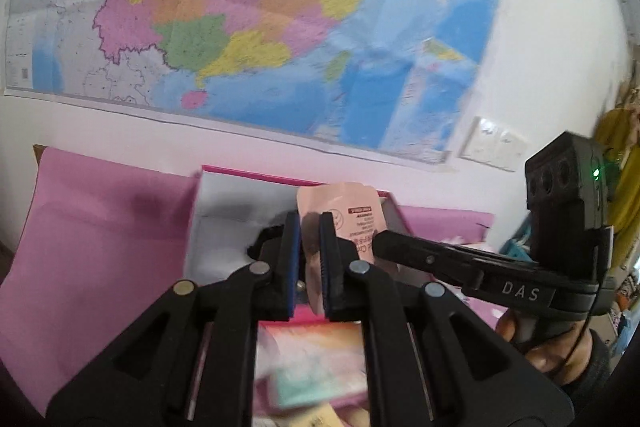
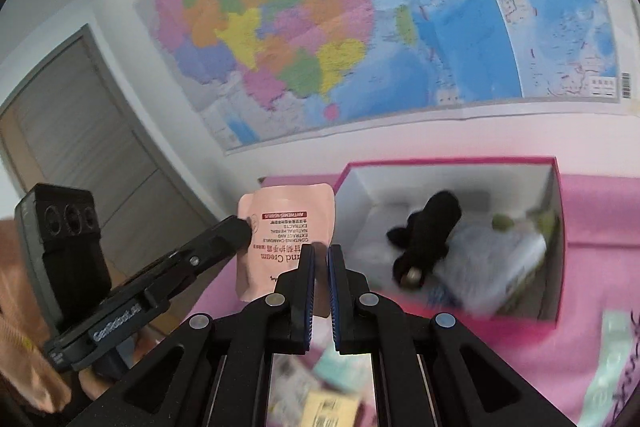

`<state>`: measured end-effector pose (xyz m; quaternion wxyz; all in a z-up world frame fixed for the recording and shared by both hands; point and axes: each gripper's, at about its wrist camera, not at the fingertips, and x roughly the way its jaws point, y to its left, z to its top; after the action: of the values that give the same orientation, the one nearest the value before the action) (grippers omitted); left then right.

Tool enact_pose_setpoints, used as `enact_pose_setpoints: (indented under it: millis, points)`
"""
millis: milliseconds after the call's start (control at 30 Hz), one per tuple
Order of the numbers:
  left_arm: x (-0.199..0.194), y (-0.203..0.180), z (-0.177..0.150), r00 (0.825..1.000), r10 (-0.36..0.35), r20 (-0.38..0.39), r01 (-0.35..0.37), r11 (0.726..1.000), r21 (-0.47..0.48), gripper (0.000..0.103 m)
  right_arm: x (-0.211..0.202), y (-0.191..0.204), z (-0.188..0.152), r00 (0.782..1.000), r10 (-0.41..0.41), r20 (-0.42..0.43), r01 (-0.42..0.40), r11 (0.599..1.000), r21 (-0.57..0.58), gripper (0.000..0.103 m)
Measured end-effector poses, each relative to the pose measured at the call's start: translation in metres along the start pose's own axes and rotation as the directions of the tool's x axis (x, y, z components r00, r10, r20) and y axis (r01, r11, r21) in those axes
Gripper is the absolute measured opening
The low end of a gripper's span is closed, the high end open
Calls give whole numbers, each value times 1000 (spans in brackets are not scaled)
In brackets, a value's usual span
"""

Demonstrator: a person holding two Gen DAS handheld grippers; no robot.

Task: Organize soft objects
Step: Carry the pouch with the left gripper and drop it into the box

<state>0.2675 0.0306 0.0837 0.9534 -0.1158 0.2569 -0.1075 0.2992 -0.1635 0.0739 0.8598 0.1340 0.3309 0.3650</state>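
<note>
A peach hand cream tube (image 1: 344,223) is held upside down above the pink table by both grippers. My left gripper (image 1: 310,227) is shut on its lower part. My right gripper (image 2: 320,255) is also shut on the tube (image 2: 286,223), with the left gripper's fingers (image 2: 236,227) touching the tube's left edge. An open pink box (image 2: 556,187) with a white inside sits to the right and behind. It holds a black soft object (image 2: 432,227), a white packet (image 2: 488,267) and something green (image 2: 504,223). The box also shows in the left wrist view (image 1: 224,219).
A pink cloth (image 1: 100,227) covers the table. A large map (image 1: 240,7) hangs on the wall behind. Loose packets (image 2: 332,379) lie blurred below the grippers, and a pale green packet (image 2: 612,359) lies at right. A grey door (image 2: 80,131) is at left.
</note>
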Motion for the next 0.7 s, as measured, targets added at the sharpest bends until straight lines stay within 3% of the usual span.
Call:
enact_pose_setpoints:
  millis: [233, 300, 333, 367, 400, 500, 633, 700]
  points:
    - [51, 11, -3, 989, 128, -73, -124, 990, 61, 9, 54, -22, 25, 993, -91, -72, 93, 995, 35, 10]
    - [55, 9, -8, 986, 153, -67, -147, 985, 91, 9, 62, -24, 26, 989, -120, -82, 123, 992, 34, 16]
    - [57, 7, -9, 983, 169, -69, -161, 982, 100, 12, 66, -25, 27, 988, -124, -88, 128, 991, 36, 29]
    - [57, 6, -10, 981, 184, -67, -176, 978, 115, 16, 69, -24, 28, 986, -138, -92, 142, 989, 34, 45]
    - [56, 5, -11, 978, 200, -60, -191, 973, 128, 19, 70, -24, 29, 984, -152, -89, 155, 987, 33, 48]
    - [49, 3, -10, 969, 242, -36, -234, 960, 151, 27, 68, -21, 32, 984, -166, -66, 168, 985, 29, 50]
    - [30, 1, -6, 955, 297, 31, -297, 940, 166, 66, 55, -11, 29, 971, -236, -41, 235, 971, -31, 50]
    - [17, -2, -6, 944, 322, 74, -330, 927, 179, 73, 44, -8, 24, 967, -254, -22, 253, 966, -48, 53]
